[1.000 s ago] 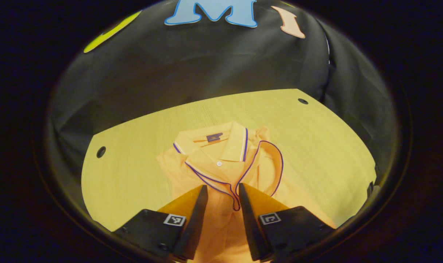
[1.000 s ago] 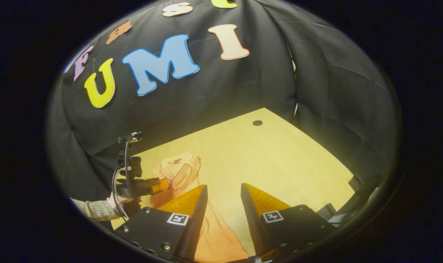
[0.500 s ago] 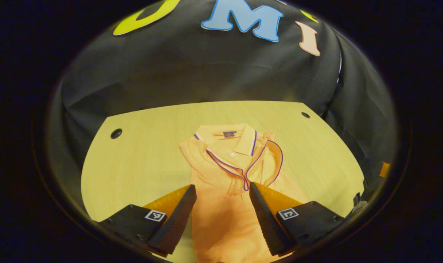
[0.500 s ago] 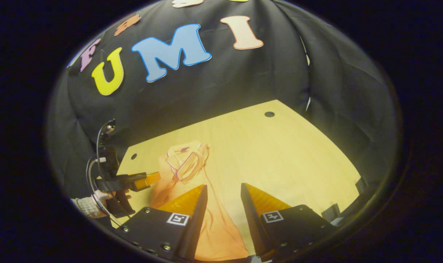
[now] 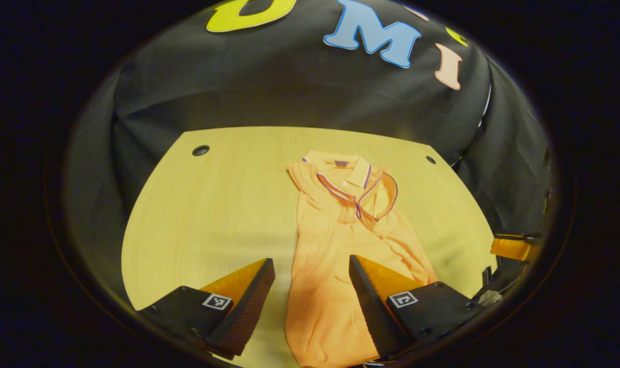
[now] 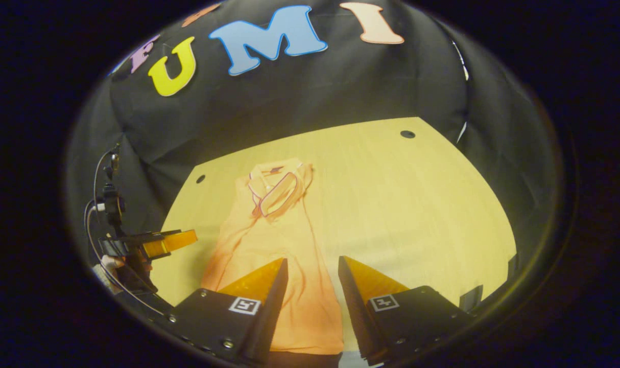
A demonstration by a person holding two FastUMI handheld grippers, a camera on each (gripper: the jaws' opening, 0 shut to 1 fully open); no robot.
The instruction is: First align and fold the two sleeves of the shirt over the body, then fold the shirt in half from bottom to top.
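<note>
An orange polo shirt [image 5: 340, 240] with purple-trimmed collar lies flat on the wooden table [image 5: 213, 214], collar at the far end. Both sleeves are folded in over the body, so it forms a narrow strip. My left gripper [image 5: 310, 263] hovers open above the lower body of the shirt, gripping nothing. In the right gripper view the shirt [image 6: 274, 240] runs from the collar down toward me, and my right gripper [image 6: 312, 261] stands open over its hem end. The left gripper [image 6: 159, 243] shows at the left there, held by a hand [image 6: 108, 263]. The right gripper [image 5: 514, 248] shows at the right edge of the left gripper view.
The table has round cable holes near its far corners [image 5: 200, 151] [image 5: 430, 159] [image 6: 407, 134]. Bare wood [image 6: 417, 214] stretches on both sides of the shirt. Black cloth walls close in the table at the back and sides.
Both grippers have drawn back from the collar end toward the hem, so the shirt looks farther and longer. The left gripper's fingers spread wider after the earliest frame.
</note>
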